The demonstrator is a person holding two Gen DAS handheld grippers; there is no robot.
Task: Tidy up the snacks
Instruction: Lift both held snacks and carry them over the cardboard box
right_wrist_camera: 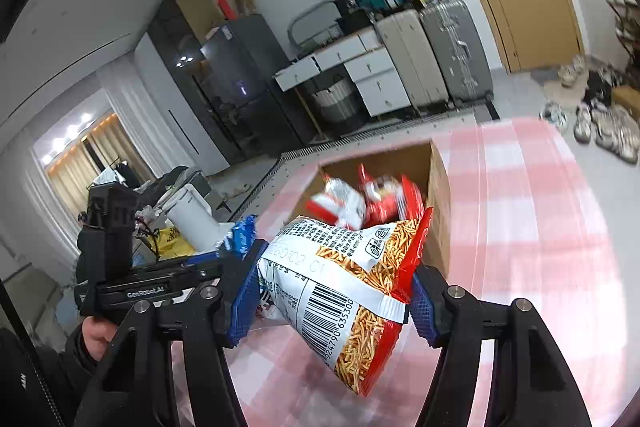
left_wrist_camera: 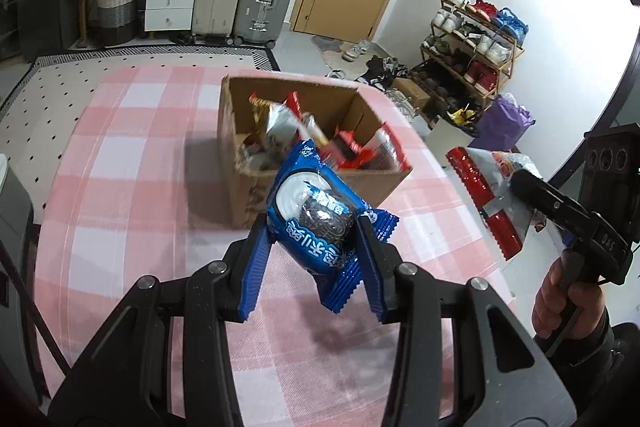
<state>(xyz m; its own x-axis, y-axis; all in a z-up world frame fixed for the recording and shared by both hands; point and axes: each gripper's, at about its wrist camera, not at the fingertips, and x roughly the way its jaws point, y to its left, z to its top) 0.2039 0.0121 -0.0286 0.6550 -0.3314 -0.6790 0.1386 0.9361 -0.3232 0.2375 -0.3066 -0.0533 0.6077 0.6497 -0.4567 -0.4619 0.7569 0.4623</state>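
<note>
Left gripper [left_wrist_camera: 316, 247] is clamped on a glossy blue cookie packet [left_wrist_camera: 320, 223], ribbed blue pads [left_wrist_camera: 256, 267] pinching its crinkly sides. Right gripper [right_wrist_camera: 332, 295] is closed around a puffy red-and-white noodle snack bag [right_wrist_camera: 356, 291], barcode facing up. Both packs hang just in front of the open cardboard box [left_wrist_camera: 248, 131] of shiny wrappers on the pink-checked counter [left_wrist_camera: 132, 155].

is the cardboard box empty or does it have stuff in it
Partly filled: the open cardboard box holds several red and silver snack packets.
</note>
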